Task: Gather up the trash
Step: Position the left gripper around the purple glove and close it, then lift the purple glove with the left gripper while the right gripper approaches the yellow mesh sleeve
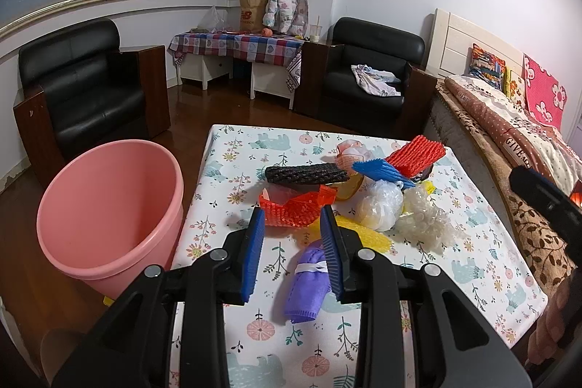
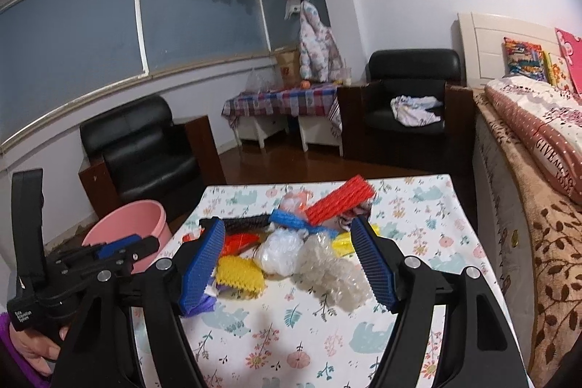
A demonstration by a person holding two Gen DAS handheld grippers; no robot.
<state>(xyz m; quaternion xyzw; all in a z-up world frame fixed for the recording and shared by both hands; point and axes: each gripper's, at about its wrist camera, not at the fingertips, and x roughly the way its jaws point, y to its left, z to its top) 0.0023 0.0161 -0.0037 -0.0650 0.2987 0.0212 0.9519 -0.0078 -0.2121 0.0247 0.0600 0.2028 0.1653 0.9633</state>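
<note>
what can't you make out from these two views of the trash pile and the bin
- Pink bin: its base is hidden by its own wall in the left wrist view, most of it by the left gripper in the right wrist view.
- Purple bundle: partly behind a blue finger.
- Pile's underside: covered by the red net.

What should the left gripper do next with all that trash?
Probably ease the left gripper forward and close on the orange net: its fingers are open and empty, the net lies just ahead, and the pink bin waits beside the table.
</note>
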